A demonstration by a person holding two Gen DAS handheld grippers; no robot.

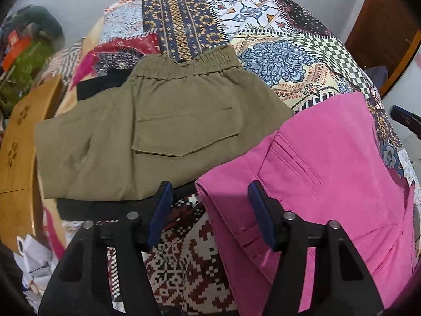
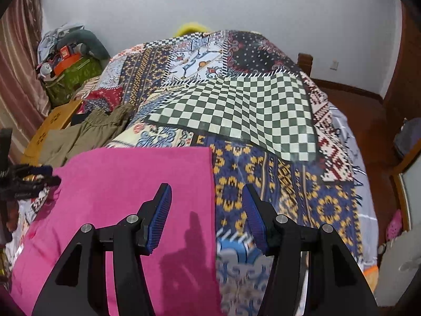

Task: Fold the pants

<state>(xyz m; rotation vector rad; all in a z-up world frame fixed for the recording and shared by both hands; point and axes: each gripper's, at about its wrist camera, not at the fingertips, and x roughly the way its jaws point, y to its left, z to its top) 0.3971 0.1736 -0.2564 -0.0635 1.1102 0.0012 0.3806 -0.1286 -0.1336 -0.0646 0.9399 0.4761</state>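
The pink pants (image 1: pixel 329 173) lie folded into a flat rectangular packet on the patchwork bedspread (image 2: pixel 236 110) of the bed. In the left wrist view the packet fills the 4 o'clock part of the picture; in the right wrist view it sits at 8 o'clock, its straight right edge running between the two pads.

The left tongs (image 1: pixel 210 200) stand open with nothing between the pads; the packet's left edge and corner lie under the gap. The right tongs (image 2: pixel 206 202) also stand open and empty, straddling the packet's right edge without pressing on it. Neither grips the cloth.

A folded olive pair (image 1: pixel 136 137) lies at 10 o'clock in the left wrist view, just beside the pink packet, with dark garments (image 1: pixel 105 208) showing from under it.

Risks noted:
- The fold is unweighted. Any drag from a pad across the top layer would likely peel it back or skew the edge.
- The left pad stands near the olive pair's lower edge; a sideways movement could catch it and disturb the stack.
- A one-sided pinch would likely take the top layer alone and open the packet.
- The bed is soft and uneven, so a downward press may wrinkle the fold.
- Whether the hidden underside layers are aligned cannot be told.
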